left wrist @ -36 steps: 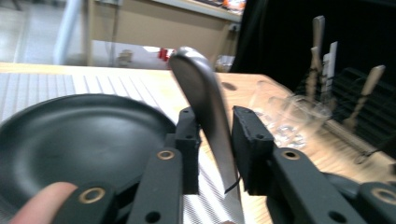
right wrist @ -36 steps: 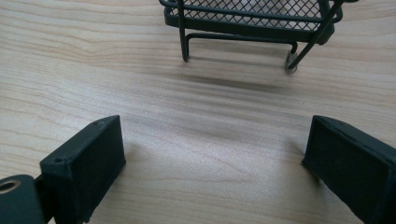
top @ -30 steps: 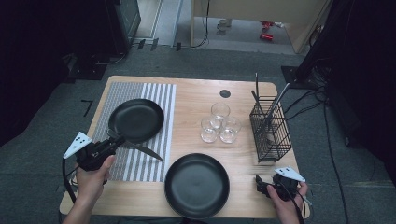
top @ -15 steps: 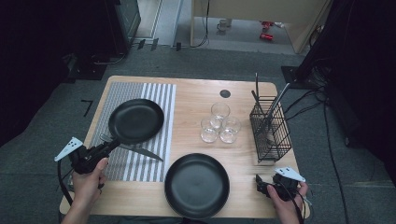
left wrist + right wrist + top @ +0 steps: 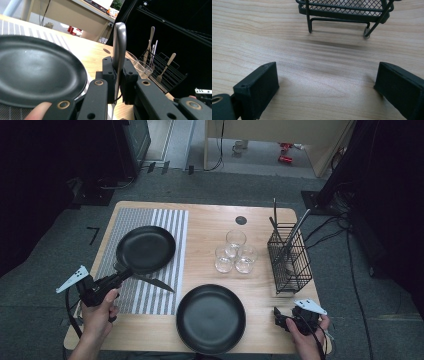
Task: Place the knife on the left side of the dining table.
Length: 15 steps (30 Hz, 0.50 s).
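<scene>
My left gripper (image 5: pixel 119 277) (image 5: pixel 118 67) is at the table's front left, over the striped mat (image 5: pixel 150 297), beside the smaller black plate (image 5: pixel 145 249) (image 5: pixel 32 67). Its jaws have just been closing and are shut on a grey metal table knife (image 5: pixel 119 47), which stands between the pads in the left gripper view. In the high view the knife's blade (image 5: pixel 156 283) reaches out to the right over the mat. My right gripper (image 5: pixel 278 316) (image 5: pixel 327 85) rests low on the wood at the front right, open with nothing between its jaws.
A larger black plate (image 5: pixel 210 318) sits at the front centre. Three clear glasses (image 5: pixel 234 252) stand mid-table. A black wire cutlery basket (image 5: pixel 289 257) (image 5: pixel 342 10) with utensils stands at the right, just beyond my right gripper. A fork (image 5: pixel 117 267) lies by the smaller plate.
My left hand has drawn back slightly toward the table's left edge. The right hand has stayed still.
</scene>
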### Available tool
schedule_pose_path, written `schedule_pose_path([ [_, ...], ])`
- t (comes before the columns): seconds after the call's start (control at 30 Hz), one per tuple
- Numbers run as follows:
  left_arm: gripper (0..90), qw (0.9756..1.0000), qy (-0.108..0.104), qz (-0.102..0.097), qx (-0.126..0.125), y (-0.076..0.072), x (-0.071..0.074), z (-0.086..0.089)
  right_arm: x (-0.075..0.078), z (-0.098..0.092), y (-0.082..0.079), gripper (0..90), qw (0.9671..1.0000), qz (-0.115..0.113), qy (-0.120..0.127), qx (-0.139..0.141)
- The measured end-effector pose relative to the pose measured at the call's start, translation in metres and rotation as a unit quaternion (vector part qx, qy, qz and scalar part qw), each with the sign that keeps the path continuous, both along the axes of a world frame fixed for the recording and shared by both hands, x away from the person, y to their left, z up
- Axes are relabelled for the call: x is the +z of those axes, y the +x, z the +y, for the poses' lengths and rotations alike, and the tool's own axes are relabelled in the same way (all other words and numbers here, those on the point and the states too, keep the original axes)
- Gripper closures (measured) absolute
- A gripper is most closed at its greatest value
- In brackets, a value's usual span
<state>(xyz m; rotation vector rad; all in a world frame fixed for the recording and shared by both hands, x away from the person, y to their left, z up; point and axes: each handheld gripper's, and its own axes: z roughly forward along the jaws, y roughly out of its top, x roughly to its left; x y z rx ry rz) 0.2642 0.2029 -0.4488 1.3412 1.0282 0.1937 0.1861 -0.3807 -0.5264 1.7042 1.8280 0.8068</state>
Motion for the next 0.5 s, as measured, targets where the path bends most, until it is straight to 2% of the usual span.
schedule_pose_path([
  [0.27, 85.4, 0.9998, -0.01, -0.015, 0.006, -0.002, 0.013, -0.001, 0.0, 0.0, 0.0, 4.2, 1.0, 0.0, 0.0, 0.0],
  [0.5, 85.3, 0.9999, -0.015, -0.005, 0.0, -0.005, 0.012, -0.002, 0.0, 0.0, 0.0, 4.3, 1.0, 0.0, 0.001, -0.001],
])
